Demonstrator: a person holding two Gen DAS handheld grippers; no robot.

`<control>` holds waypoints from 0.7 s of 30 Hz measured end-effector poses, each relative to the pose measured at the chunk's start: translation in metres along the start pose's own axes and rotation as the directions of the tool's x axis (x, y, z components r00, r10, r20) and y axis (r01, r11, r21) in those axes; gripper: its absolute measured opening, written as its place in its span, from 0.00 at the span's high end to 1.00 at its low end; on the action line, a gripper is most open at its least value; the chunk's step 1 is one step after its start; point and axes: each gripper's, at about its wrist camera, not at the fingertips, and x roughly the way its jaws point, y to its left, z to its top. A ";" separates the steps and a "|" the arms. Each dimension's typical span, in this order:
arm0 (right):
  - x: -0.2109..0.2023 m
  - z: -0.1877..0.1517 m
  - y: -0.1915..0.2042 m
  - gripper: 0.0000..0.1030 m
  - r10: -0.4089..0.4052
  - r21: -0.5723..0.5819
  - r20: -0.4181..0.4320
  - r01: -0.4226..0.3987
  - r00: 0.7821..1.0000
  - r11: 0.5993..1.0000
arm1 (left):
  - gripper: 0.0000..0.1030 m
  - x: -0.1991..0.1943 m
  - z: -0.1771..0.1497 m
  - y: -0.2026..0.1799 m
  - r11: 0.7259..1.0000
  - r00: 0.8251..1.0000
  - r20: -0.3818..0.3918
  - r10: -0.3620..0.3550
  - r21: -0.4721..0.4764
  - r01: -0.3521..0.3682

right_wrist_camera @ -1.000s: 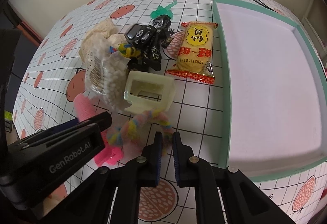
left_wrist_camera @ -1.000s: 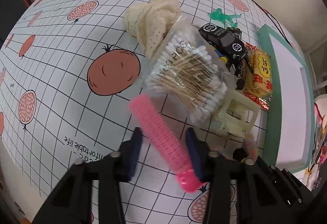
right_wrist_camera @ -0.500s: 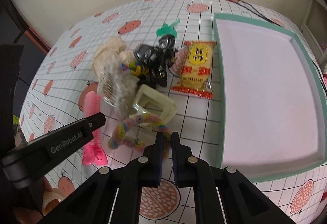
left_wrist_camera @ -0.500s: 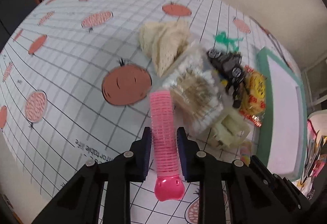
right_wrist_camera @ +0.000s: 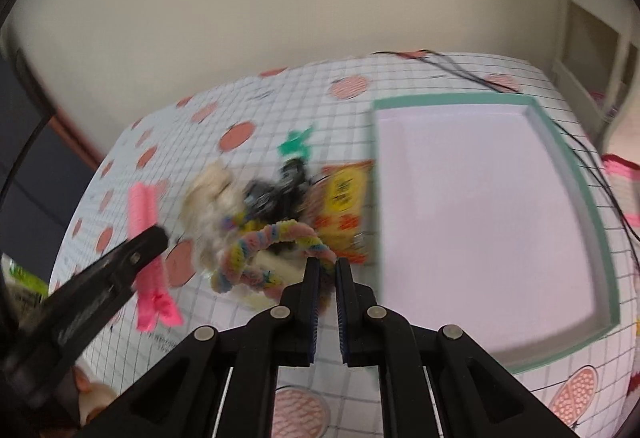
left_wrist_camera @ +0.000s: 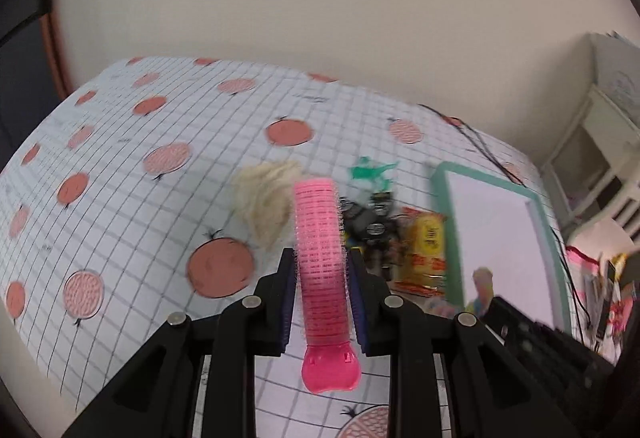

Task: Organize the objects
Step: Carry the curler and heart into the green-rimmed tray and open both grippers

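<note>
Clearly, the left gripper [left_wrist_camera: 322,280] has its jaws closed against the sides of a pink hair roller [left_wrist_camera: 321,266], which stands lengthwise between them, its ribbed end pointing forward past the fingertips and its glossy pink clip end hanging back toward the camera. The roller is off the tablecloth [left_wrist_camera: 120,142], a white grid print with red fruit.

Ahead of the left jaws lie a cream cloth [left_wrist_camera: 266,200], a green plastic figure [left_wrist_camera: 370,172], a black toy car [left_wrist_camera: 370,224] and a yellow snack packet [left_wrist_camera: 426,246]; its red print is too blurred to read. Ahead and to the right sits a green-rimmed tray [left_wrist_camera: 442,206].

The right gripper [right_wrist_camera: 325,270] has its jaws nearly together, pinching one end of a pastel chenille loop [right_wrist_camera: 272,242] that curls forward and left from the fingertips. Whether the loop is clear of the cloth cannot be told. Beyond it, blurred, is the same pile, with a pale yellow clip [right_wrist_camera: 276,264] under the loop. The tray's rim stands just right of the right jaws. Left of them, the other gripper's body shows faint white lettering, unreadable here through blur.
</note>
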 end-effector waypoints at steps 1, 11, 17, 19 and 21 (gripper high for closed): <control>-0.001 0.000 -0.005 0.92 -0.011 0.009 0.004 0.011 1.000 1.000 | 0.75 0.000 -0.001 -0.006 1.000 1.000 0.000 -0.013 0.011 0.013; -0.006 0.018 -0.079 0.92 -0.120 0.135 0.041 0.114 0.992 0.984 | 0.75 0.013 -0.003 -0.061 0.994 0.997 0.011 -0.078 0.083 0.076; -0.011 0.025 -0.116 0.92 -0.168 0.205 0.036 0.157 0.985 0.966 | 0.75 0.027 0.000 -0.087 0.990 0.997 -0.016 -0.082 0.110 0.083; -0.011 0.027 -0.127 0.92 -0.186 0.219 0.035 0.174 0.982 0.960 | 0.75 0.033 0.003 -0.094 0.991 0.996 -0.022 -0.083 0.104 0.085; -0.010 0.027 -0.137 0.92 -0.200 0.238 0.030 0.187 0.979 0.953 | 0.75 0.038 0.006 -0.100 0.991 0.995 -0.029 -0.092 0.090 0.094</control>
